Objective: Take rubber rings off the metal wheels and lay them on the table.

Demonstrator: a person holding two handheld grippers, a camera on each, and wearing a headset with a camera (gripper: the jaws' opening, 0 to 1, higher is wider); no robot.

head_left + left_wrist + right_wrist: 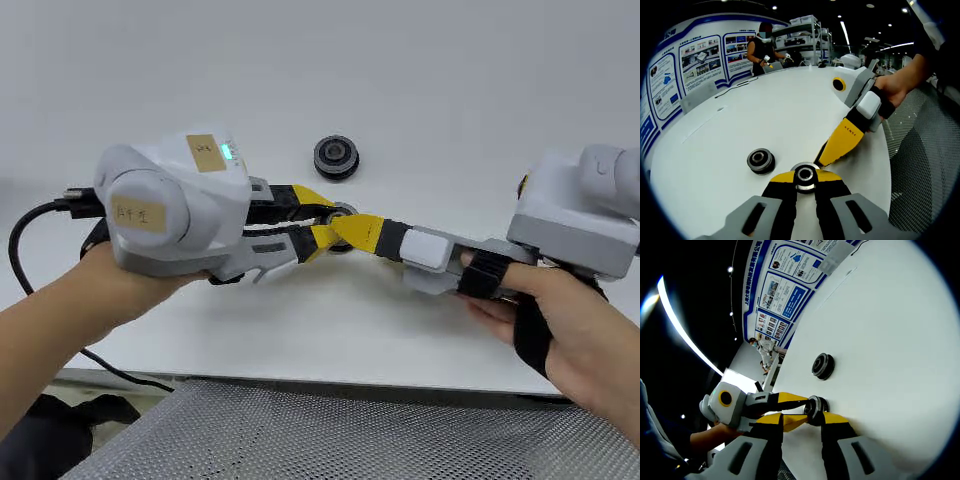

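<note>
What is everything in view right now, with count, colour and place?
table: one, white, under everything
gripped wheel: one, black and silver, between yellow jaws
loose wheel: one, black, lying on the table farther back
mesh panel: one, grey, along the table's near edge
cable: one, black, looping at near left
posters: several, blue and white, far wall
left hand-held gripper: one, white, clamped on the gripped wheel
right hand-held gripper: one, white, tips at that wheel, grip unclear
left hand, right hand: two, black-strapped, each holding its gripper

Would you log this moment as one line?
left gripper: shut on wheel | right gripper: jaws at same wheel, grip unclear | second wheel: on table
</note>
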